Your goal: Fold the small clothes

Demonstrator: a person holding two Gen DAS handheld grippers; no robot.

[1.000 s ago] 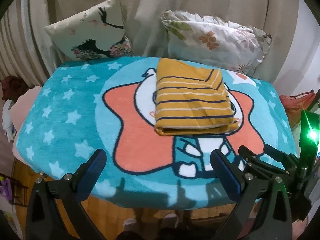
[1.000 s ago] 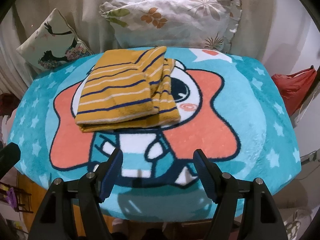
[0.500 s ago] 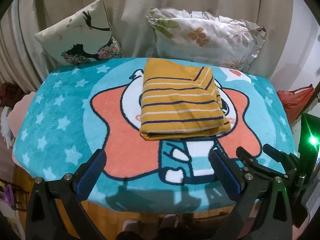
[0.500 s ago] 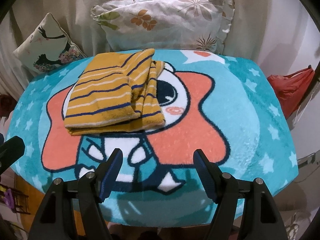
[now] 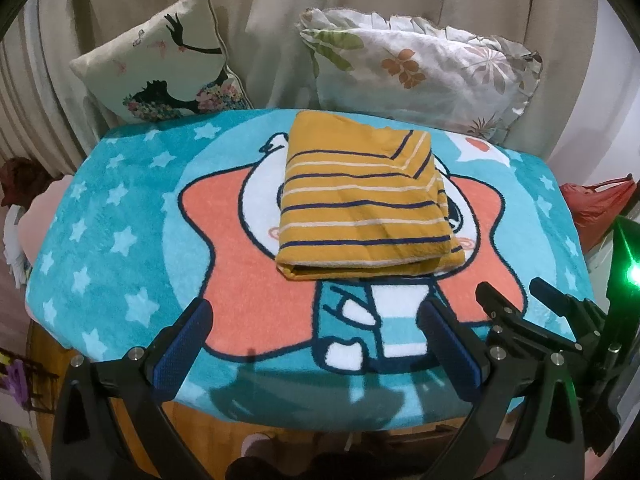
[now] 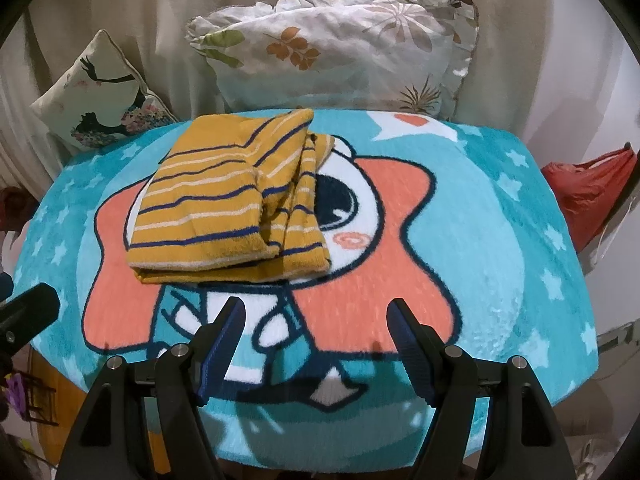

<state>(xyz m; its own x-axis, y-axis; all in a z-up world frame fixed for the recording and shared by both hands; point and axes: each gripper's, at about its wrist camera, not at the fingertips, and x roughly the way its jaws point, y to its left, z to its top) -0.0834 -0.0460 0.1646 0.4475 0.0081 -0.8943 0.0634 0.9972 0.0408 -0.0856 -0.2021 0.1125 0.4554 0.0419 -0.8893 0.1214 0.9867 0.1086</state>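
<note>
Left gripper point(image 5: 316, 334) over near edge of teal cartoon blanket point(image 5: 120, 216), jaws wide, empty. Folded mustard striped garment point(image 5: 364, 204) lying centre-far on blanket, apart from both grippers. Right gripper point(image 6: 316, 334) near, jaws wide, holding nothing.

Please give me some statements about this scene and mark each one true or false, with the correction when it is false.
1. The striped yellow garment lies folded on the blanket. True.
2. The left tool holds the garment. False: its jaws stand open with nothing between them, short of the garment.
3. Two pillows lean behind the blanket, a floral pillow and a pillow with a dark figure. True.
4. The right tool is shut on the blanket. False: it is open and empty.
5. A red bag lies on top of the garment. False: it is off the blanket's right side.
</note>
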